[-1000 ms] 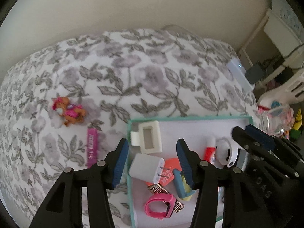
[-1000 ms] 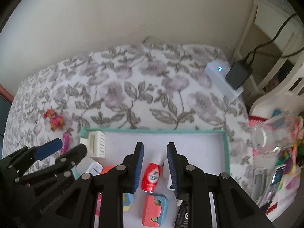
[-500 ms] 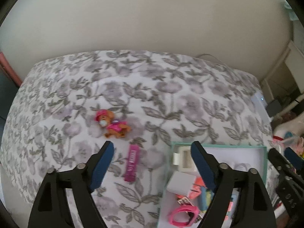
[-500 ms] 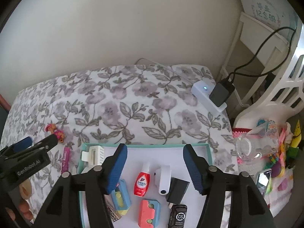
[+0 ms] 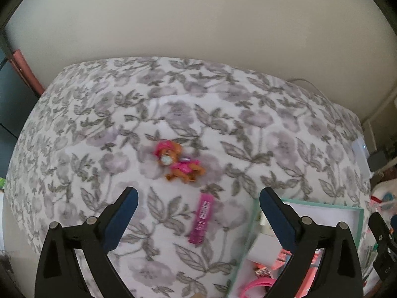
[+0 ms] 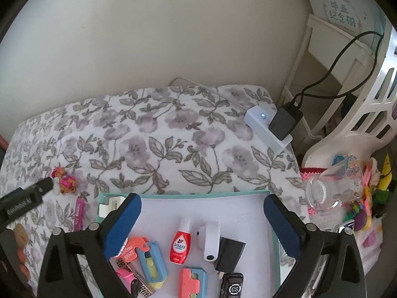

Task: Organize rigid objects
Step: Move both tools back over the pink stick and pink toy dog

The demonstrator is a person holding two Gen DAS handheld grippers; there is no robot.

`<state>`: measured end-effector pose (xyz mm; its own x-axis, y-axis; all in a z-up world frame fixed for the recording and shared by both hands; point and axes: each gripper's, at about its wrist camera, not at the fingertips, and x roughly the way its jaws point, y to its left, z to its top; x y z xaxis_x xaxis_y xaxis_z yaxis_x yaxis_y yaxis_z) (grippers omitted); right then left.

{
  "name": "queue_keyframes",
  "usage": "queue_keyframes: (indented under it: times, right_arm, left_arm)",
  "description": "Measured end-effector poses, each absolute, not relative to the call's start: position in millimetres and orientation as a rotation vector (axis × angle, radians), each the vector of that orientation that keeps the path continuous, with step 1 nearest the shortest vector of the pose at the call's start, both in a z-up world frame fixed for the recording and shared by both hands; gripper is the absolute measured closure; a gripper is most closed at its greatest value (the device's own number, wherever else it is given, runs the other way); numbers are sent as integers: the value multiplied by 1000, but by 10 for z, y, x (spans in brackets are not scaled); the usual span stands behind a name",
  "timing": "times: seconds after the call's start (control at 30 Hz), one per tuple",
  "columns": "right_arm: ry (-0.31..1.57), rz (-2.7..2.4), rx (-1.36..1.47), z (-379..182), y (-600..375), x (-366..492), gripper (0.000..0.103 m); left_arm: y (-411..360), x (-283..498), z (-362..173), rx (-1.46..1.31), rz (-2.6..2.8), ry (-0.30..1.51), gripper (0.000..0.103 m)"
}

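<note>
Jaws of both grippers have just been opening and are spread wide, empty. Between the left gripper's [image 5: 198, 196] jaws the pink tube [image 5: 202, 218] is framed; between the right gripper's [image 6: 202, 202] jaws, the red bottle [image 6: 181, 244] in the tray [image 6: 198, 194].

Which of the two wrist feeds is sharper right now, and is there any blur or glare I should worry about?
Right wrist view: sharper, the red bottle label is readable in the teal tray; soft daylight, no harsh glare. Left wrist view: smeared by blur, the dog figurine and pink stick look soft. Both views: strong fisheye bending with dark corners.
</note>
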<state>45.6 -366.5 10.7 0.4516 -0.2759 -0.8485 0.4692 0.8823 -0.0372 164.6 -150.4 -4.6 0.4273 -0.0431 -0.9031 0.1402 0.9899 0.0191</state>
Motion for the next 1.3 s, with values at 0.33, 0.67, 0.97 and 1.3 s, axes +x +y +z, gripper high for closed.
queue_keyframes:
  times: [0.33,0.67,0.97,1.3]
  right_arm:
    - [1024,-380,181,-14,-3237,705,2]
    - [1063,-165,150,-214,-2386,1094,2]
    - [1118,-64,108,-558,-1898,1271,3]
    - [1181,-63,85,-938,-1705,1388,23]
  left_arm:
    - [-887,1901,-105,53,-1,1136,4]
    - [-157,2029,-218,-48,126,1159,4]
    - [72,2086,-462,-56,155,1207,4]
    - [-70,2134,-753,-3,113,1275,4]
